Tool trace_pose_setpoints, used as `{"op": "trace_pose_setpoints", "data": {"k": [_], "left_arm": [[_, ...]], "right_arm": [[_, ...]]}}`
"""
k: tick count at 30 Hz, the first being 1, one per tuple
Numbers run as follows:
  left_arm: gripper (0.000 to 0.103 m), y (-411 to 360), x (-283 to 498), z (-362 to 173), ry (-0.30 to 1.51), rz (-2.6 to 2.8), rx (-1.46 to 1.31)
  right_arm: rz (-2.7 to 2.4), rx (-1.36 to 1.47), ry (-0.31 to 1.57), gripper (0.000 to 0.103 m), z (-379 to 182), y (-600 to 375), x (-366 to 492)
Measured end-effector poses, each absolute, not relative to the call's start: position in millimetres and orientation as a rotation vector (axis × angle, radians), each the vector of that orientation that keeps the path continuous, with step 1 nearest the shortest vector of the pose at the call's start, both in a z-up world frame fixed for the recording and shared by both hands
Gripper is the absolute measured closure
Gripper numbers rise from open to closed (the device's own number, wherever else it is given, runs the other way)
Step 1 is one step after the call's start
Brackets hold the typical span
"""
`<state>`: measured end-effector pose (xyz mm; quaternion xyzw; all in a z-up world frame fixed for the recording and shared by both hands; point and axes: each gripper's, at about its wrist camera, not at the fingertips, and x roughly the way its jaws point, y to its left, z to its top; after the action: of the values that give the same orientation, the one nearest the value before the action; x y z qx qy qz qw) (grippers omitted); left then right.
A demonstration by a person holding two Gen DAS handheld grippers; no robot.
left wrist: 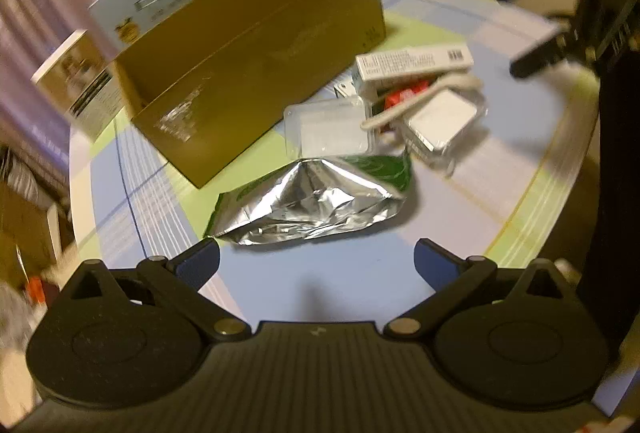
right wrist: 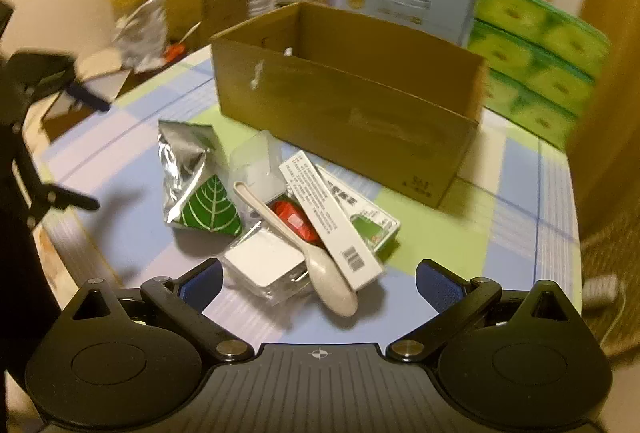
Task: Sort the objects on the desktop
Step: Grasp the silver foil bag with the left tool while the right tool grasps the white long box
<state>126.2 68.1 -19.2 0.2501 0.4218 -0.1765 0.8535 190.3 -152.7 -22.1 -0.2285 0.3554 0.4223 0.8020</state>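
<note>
A crumpled silver and green foil bag (left wrist: 308,205) (right wrist: 196,185) lies on the table just ahead of my open left gripper (left wrist: 317,257). Behind the bag sits a pile: a clear plastic case (left wrist: 328,129) (right wrist: 258,165), a beige spoon (left wrist: 416,99) (right wrist: 308,253), a long white barcode box (left wrist: 412,63) (right wrist: 332,225), a red packet (right wrist: 296,219) and a white square pack in clear wrap (left wrist: 440,125) (right wrist: 264,265). My right gripper (right wrist: 319,279) is open, low over the spoon and the wrapped pack. An open cardboard box (left wrist: 248,61) (right wrist: 348,105) stands behind the pile.
The table has a blue, green and white checked cloth (left wrist: 360,273) (right wrist: 480,233). Behind the cardboard box stand a pale blue carton (right wrist: 404,1), green tissue packs (right wrist: 536,65) and a small white box (left wrist: 80,85). The other gripper shows at each view's edge (left wrist: 576,25) (right wrist: 44,85).
</note>
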Motion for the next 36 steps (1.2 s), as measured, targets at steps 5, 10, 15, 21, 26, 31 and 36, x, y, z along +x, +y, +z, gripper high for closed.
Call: {"op": "trace_pose_setpoints", "data": {"k": [5,10,15,21,26,31,36], "left_arm": [[0.006,70,139,-30,0.861,-0.485,0.682],[0.012,67,156,-37,0.847,-0.586,0.808],[0.017,61,168,-58,0.808,-0.680,1.033],[0.017,53,170,-85,0.801,-0.724,1.158],[0.017,53,186,-93,0.785,-0.781,1.157],[0.017,55,201,-97,0.780,-0.859,1.183],[0.033,58,217,-94,0.845,-0.903,1.117]], "right_arm": [[0.983,-0.563,0.782,0.014,-29,-141,208],[0.990,-0.627,0.788,0.028,-31,-132,228],[1.020,-0.679,0.788,0.035,-34,-124,241],[1.048,-0.706,0.805,0.037,-41,-115,250],[1.052,-0.712,0.822,0.040,-46,-112,257],[1.077,-0.730,0.835,0.044,-50,-108,260],[1.099,-0.731,0.852,0.051,-56,-101,265]]}}
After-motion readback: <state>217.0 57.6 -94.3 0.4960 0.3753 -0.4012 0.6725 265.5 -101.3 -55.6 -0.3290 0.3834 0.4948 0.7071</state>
